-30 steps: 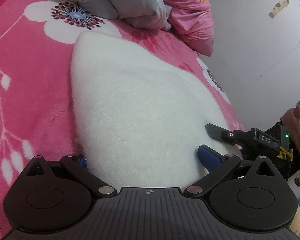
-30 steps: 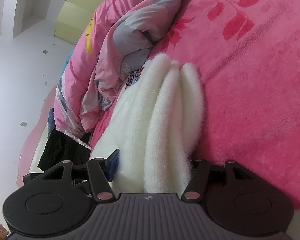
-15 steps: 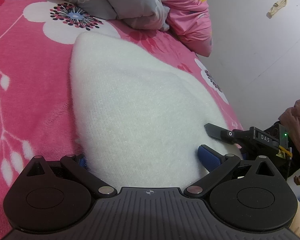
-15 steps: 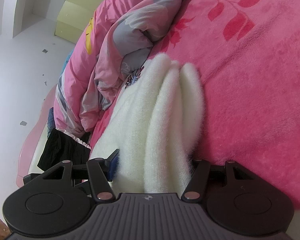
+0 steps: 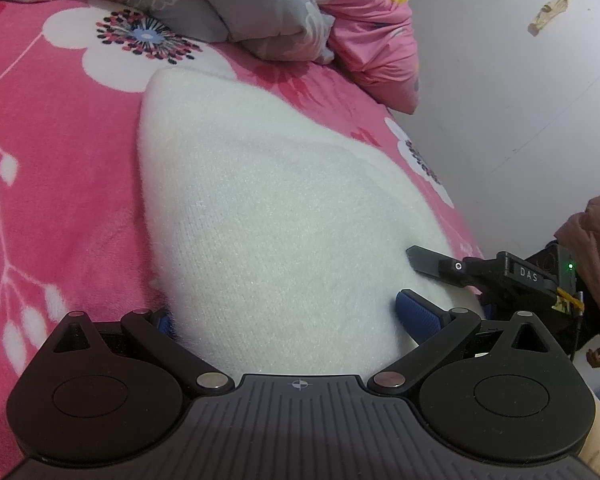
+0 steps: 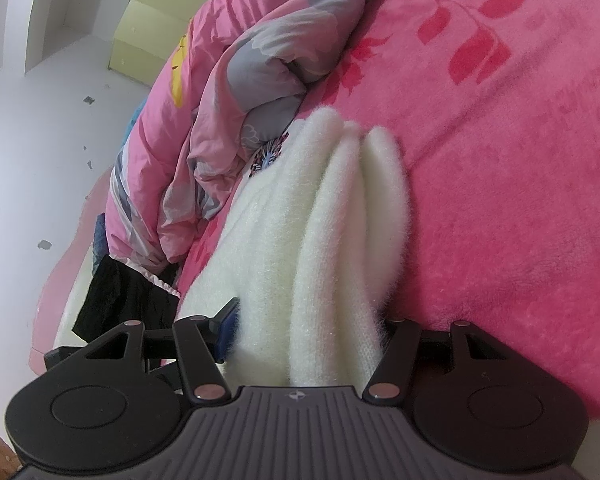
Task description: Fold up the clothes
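Note:
A fluffy white sweater [image 5: 268, 208] lies folded in thick layers on the pink floral blanket [image 5: 60, 160]. My left gripper [image 5: 288, 318] is shut on its near edge, blue pads pressed into the bulk on both sides. In the right wrist view the stacked folds of the sweater [image 6: 284, 220] run away from my right gripper [image 6: 308, 324], which is shut on that end. One black finger [image 5: 424, 262] of the right gripper rests on top of the sweater's right corner in the left wrist view; its lower finger is hidden.
A crumpled pink and grey quilt [image 5: 340, 12] [image 6: 220, 100] is heaped at the far side of the bed. Pink blanket [image 6: 500, 200] spreads to the right. A black garment [image 6: 120, 296] hangs over the bed edge. A brown sleeve [image 5: 596, 232] shows behind the right gripper.

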Demonstrator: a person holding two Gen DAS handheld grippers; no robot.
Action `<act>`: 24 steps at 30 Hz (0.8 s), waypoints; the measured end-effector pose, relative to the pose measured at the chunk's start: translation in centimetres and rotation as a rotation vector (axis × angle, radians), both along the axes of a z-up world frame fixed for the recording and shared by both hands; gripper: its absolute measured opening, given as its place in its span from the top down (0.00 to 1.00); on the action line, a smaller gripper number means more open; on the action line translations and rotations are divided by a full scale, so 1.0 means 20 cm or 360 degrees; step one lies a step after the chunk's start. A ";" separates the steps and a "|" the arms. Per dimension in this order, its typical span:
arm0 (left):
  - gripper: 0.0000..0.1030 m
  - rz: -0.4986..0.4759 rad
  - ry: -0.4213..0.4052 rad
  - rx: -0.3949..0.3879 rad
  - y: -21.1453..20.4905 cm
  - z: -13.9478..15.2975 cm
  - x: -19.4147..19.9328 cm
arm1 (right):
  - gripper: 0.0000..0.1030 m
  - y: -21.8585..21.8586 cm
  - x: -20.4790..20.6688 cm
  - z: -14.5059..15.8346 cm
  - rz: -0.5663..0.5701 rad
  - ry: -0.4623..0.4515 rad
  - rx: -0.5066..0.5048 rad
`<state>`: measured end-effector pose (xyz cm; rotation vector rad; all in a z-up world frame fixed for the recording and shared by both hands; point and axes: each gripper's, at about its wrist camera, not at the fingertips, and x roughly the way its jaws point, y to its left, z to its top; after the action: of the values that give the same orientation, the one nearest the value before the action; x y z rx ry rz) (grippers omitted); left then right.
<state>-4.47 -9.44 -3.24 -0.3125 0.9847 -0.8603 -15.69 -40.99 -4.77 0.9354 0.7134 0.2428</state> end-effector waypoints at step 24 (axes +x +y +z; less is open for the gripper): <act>0.14 -0.0088 -0.0039 -0.0083 -0.06 0.13 -0.11 | 0.46 0.06 -0.18 0.31 -0.0025 -0.0185 -0.0350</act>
<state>-6.65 -10.60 -0.63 -0.3198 0.9529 -0.9394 -19.25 -39.72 1.35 0.7114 0.6119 0.1987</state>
